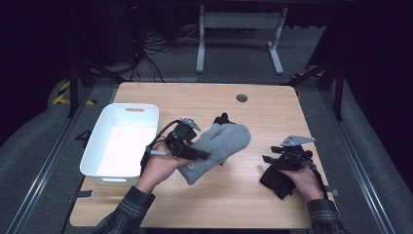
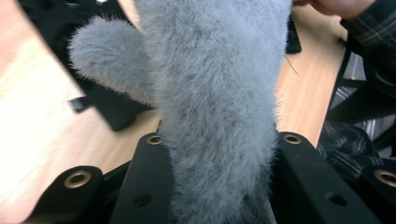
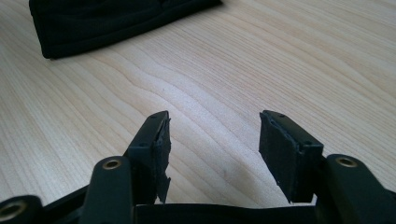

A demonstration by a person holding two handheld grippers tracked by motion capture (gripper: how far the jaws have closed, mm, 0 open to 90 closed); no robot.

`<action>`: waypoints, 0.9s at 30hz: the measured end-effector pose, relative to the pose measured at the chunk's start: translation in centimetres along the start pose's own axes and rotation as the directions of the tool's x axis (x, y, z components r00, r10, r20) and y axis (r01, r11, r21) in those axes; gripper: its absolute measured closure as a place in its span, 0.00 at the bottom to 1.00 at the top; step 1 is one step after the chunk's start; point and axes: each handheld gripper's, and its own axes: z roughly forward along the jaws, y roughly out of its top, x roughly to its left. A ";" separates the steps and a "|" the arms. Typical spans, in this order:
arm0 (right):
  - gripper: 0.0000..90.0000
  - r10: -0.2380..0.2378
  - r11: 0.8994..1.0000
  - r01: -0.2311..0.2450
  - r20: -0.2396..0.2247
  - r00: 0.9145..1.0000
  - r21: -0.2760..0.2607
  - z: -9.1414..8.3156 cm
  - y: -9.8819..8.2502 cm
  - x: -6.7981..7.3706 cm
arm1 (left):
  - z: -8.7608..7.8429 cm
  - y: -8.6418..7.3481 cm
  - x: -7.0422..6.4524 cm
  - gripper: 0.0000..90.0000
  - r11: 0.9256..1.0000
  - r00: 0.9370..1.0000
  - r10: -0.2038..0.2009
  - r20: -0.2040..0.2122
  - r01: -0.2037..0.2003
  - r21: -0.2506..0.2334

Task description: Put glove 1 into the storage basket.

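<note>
A fluffy grey mitten (image 1: pixel 221 142) hangs a little above the middle of the wooden table (image 1: pixel 204 100), and my left gripper (image 1: pixel 198 154) is shut on its cuff end. In the left gripper view the mitten (image 2: pixel 215 84) rises between the two black jaws of the left gripper (image 2: pixel 222 140), thumb to the left. My right gripper (image 1: pixel 269 159) rests low at the right side of the table, open with nothing between its fingers (image 3: pixel 212 126). A black cloth piece (image 1: pixel 276 183) lies under the right hand.
A white plastic bin (image 1: pixel 132 107) stands at the table's left side. Another black cloth item (image 1: pixel 222 118) pokes out behind the mitten. In the right gripper view a dark fabric piece (image 3: pixel 107 18) lies ahead on the bare wood. A round cable hole (image 1: pixel 241 98) sits near the far edge.
</note>
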 end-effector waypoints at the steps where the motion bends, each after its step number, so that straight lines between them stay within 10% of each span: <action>1: 0.49 -0.002 1.000 0.002 -0.003 1.000 0.000 0.0 0.0 0.0 | -0.4 0.0 0.3 0.78 1.000 1.000 -0.006 -0.001 0.006 -0.007; 15: 0.49 -0.003 1.000 0.003 -0.004 1.000 0.001 0.0 0.0 0.0 | -6.7 -1.5 3.9 0.78 0.991 0.989 -0.109 -0.100 0.100 -0.092; 27: 0.49 -0.005 1.000 0.005 -0.003 1.000 0.004 0.2 0.0 0.1 | -12.2 -6.1 7.3 0.78 0.958 0.951 -0.251 -0.180 0.218 -0.185</action>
